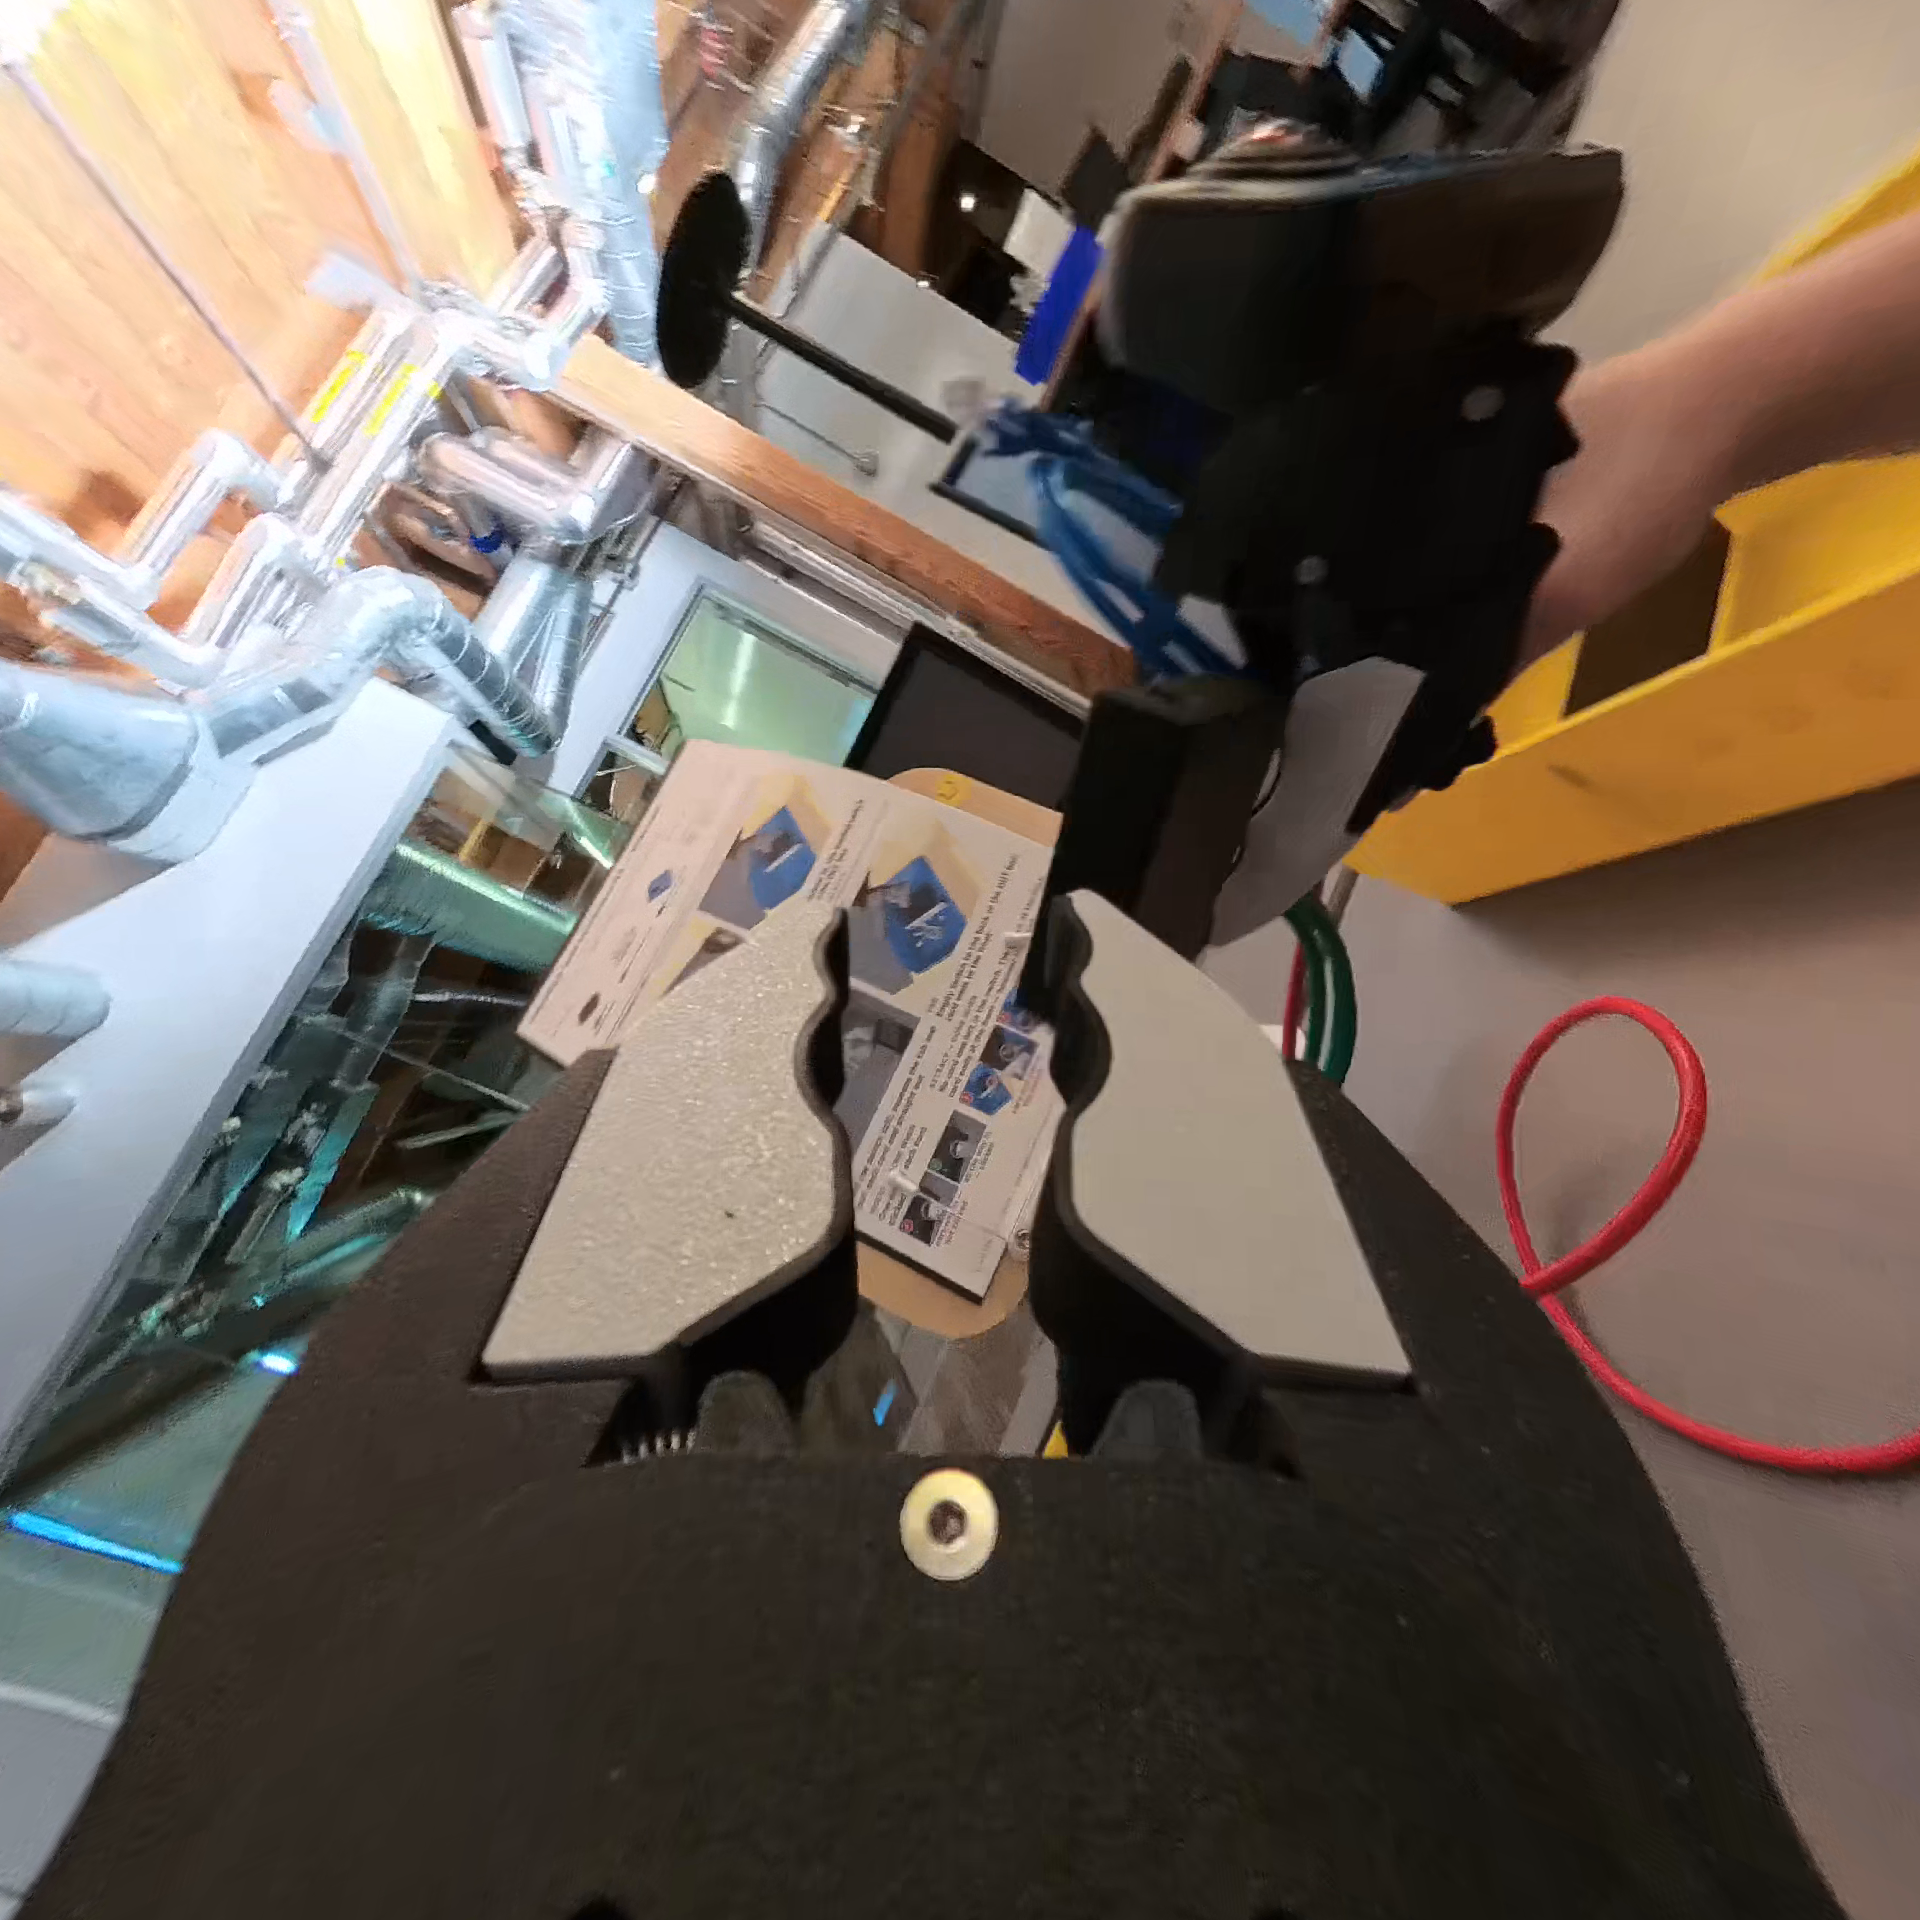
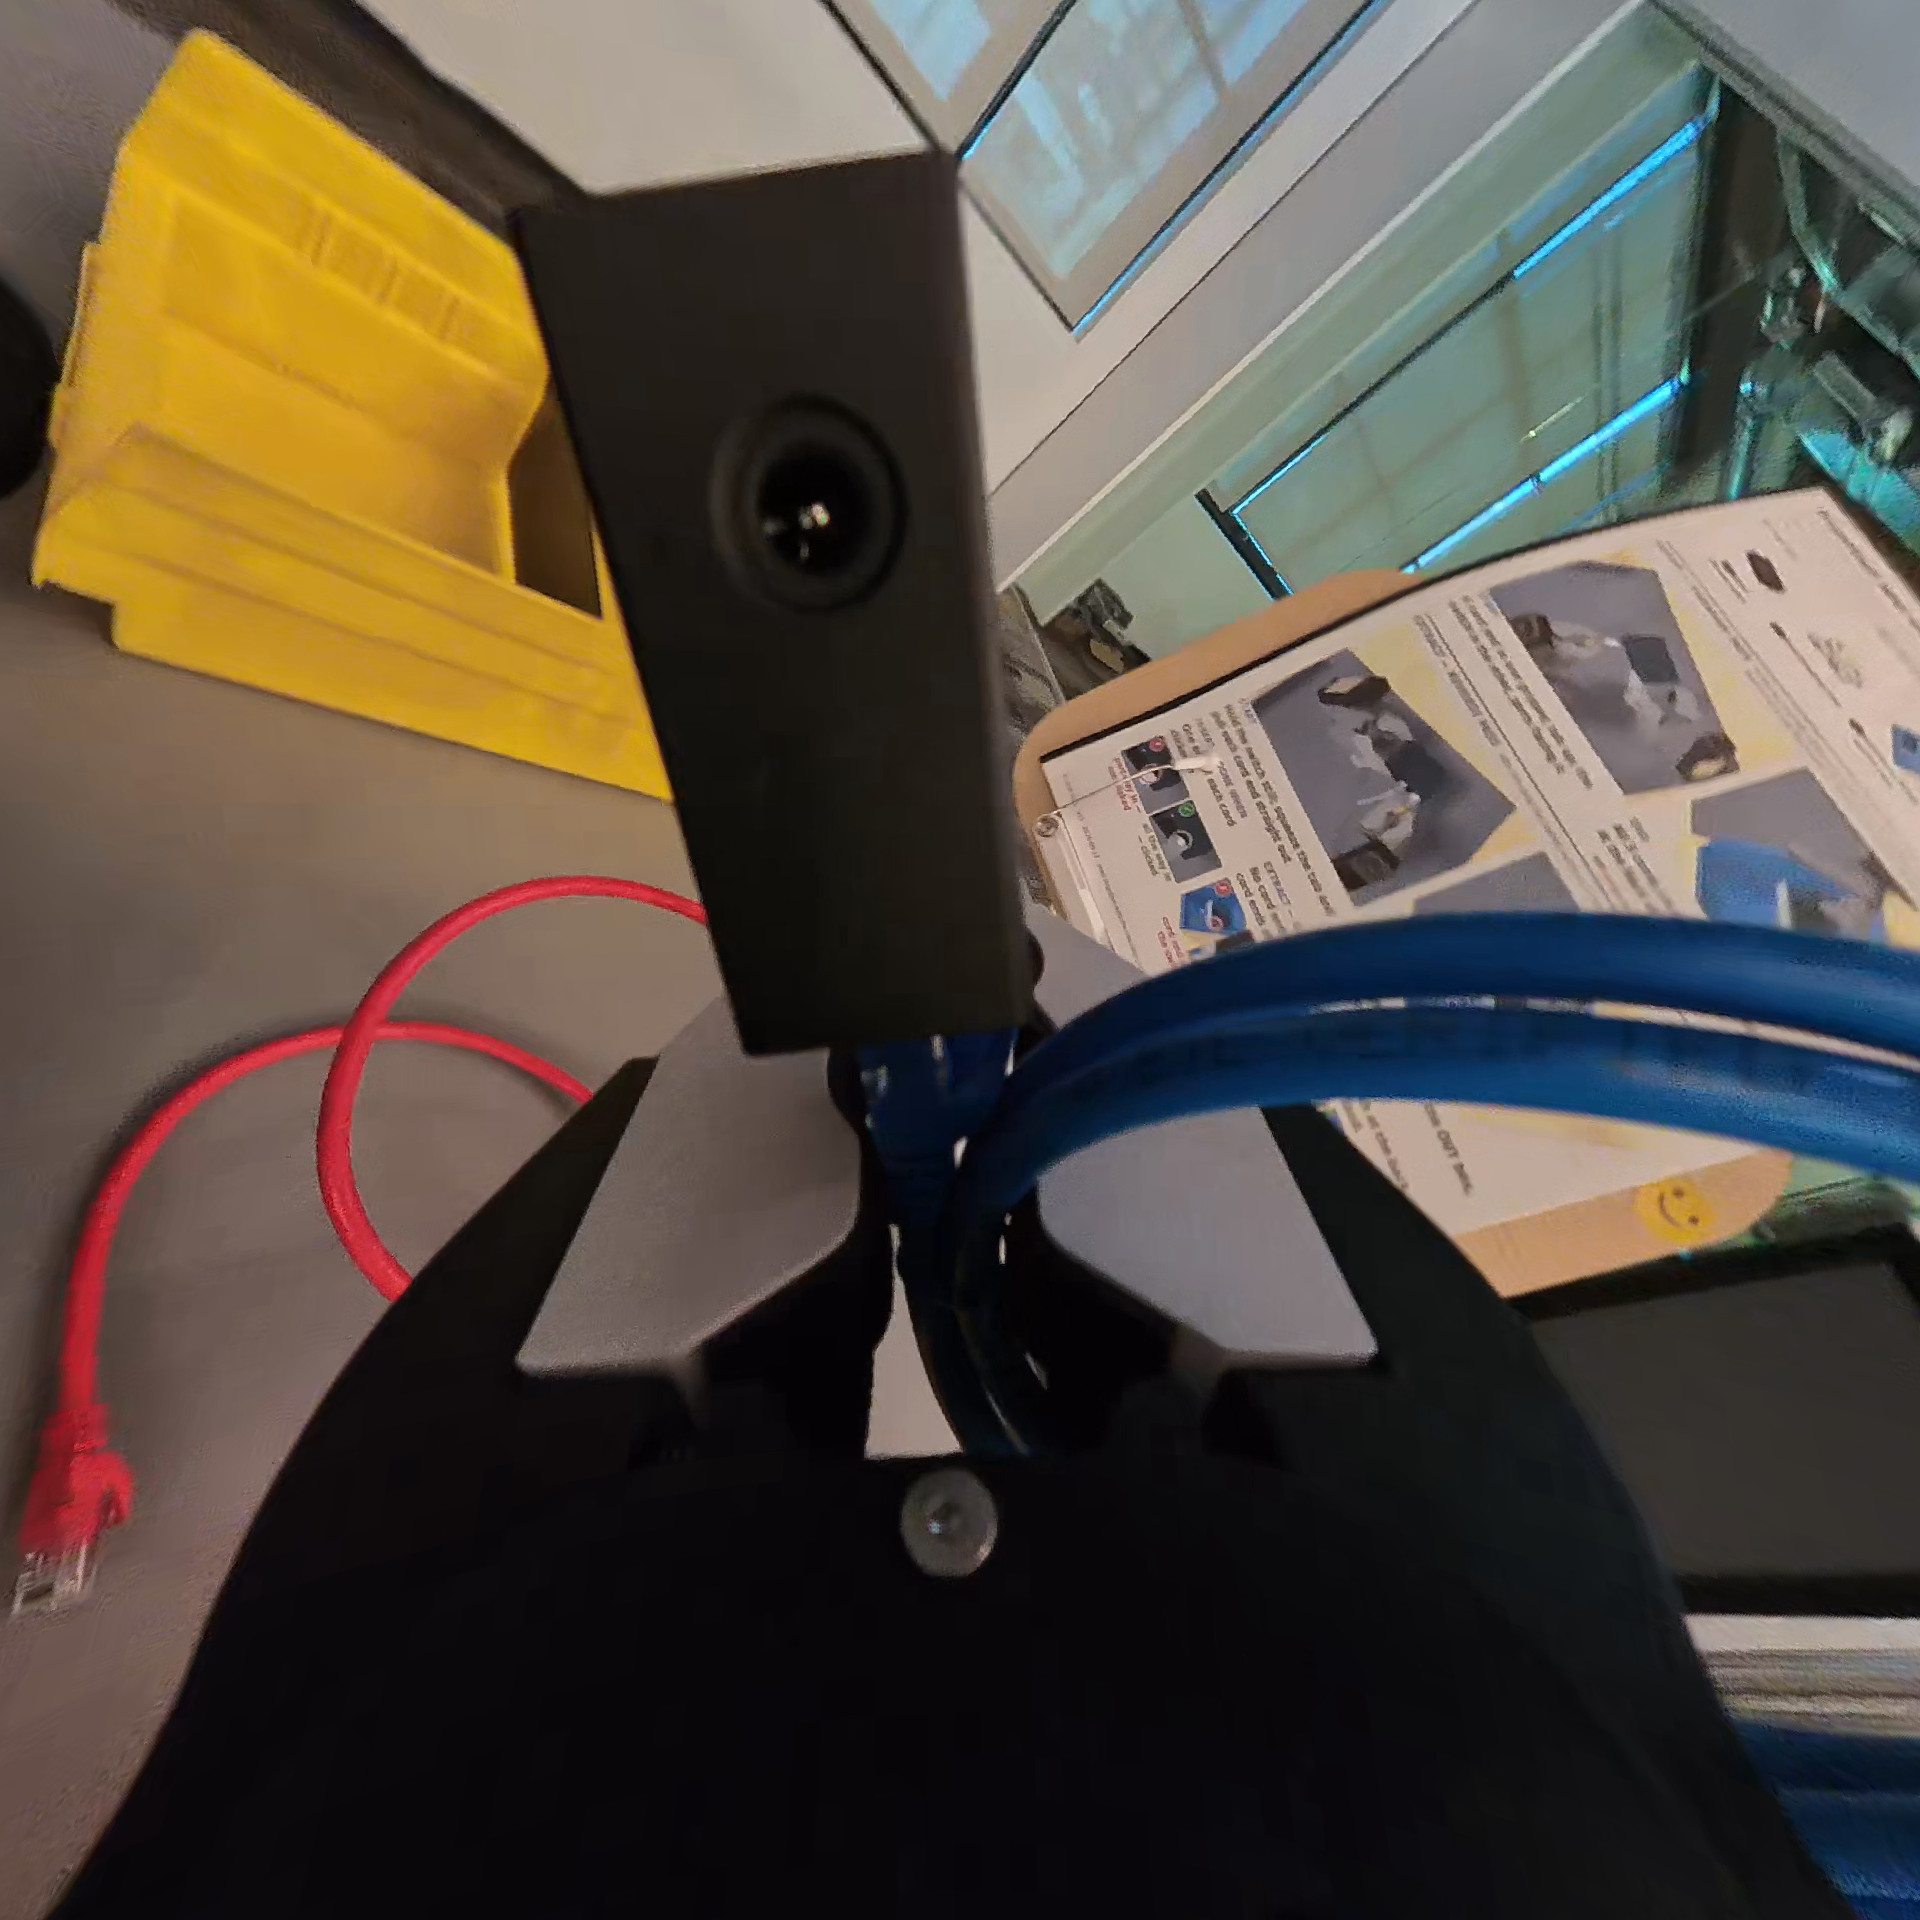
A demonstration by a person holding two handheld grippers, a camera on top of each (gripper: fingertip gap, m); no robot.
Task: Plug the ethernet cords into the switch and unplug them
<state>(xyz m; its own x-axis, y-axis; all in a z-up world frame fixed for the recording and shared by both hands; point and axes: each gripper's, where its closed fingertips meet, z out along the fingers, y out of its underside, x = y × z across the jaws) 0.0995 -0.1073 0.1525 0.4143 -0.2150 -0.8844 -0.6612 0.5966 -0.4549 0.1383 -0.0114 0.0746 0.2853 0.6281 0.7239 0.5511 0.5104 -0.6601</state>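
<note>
Blue ethernet cord [image 2: 1455,997] loops right over the right claw [image 2: 935,1101], its plug ends pinched between the grey pads beneath the black rectangular switch box [image 2: 821,623]. Box juts up past the claw tips with a round socket facing the camera; the blue plugs appear seated in its lower edge, so the clamp probably steadies box and cord together. Left claw [image 1: 940,1049] is parted and empty, hovering just short of the right claw, likely staged to take over the box. Red ethernet cord [image 2: 343,1049] lies loose on the grey counter [image 2: 208,862] left of the right claw, unplugged. Yellow plastic bin [image 2: 291,416] sits beyond it. Printed instruction sheet [image 2: 1558,790] on a clipboard ahead-right; text left unread.
</note>
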